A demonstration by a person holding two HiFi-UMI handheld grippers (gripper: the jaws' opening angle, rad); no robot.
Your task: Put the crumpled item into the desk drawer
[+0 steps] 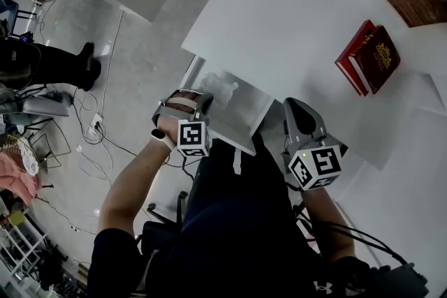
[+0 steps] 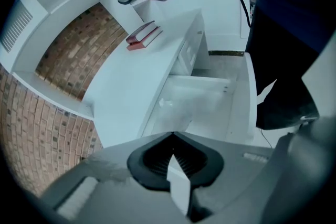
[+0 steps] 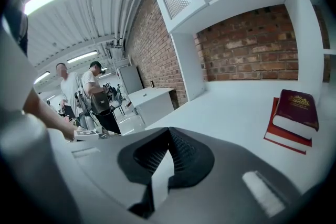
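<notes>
Inside the pulled-out drawer [image 1: 222,130] of the white tabletop [image 1: 293,17], the crumpled item [image 1: 225,86] is seen lying loose at the far end, close under the tabletop's edge. It is a pale, see-through wad and is touched by nothing. The left tongs [image 1: 190,102] are held over the drawer's left side and tilted steeply down. In the left gripper view their jaws are pressed together with nothing between them, and the wad is seen beyond their tips. The right tongs [image 1: 299,108] are held just right of the drawer, at the tabletop's near edge. Their jaws are likewise closed and empty, and they are pointed across the bare surface. Two red books [image 1: 369,56] are stacked well apart to the right, near the brick wall [image 3: 247,44]. The drawer's front is flanked closely by the wearer's dark clothing [image 1: 237,220]. On the floor [image 1: 140,59] to the left, cables [image 1: 91,143] are spread about. In the right gripper view two people [image 3: 68,86] are seen far off, beside another white desk [image 3: 152,99].
</notes>
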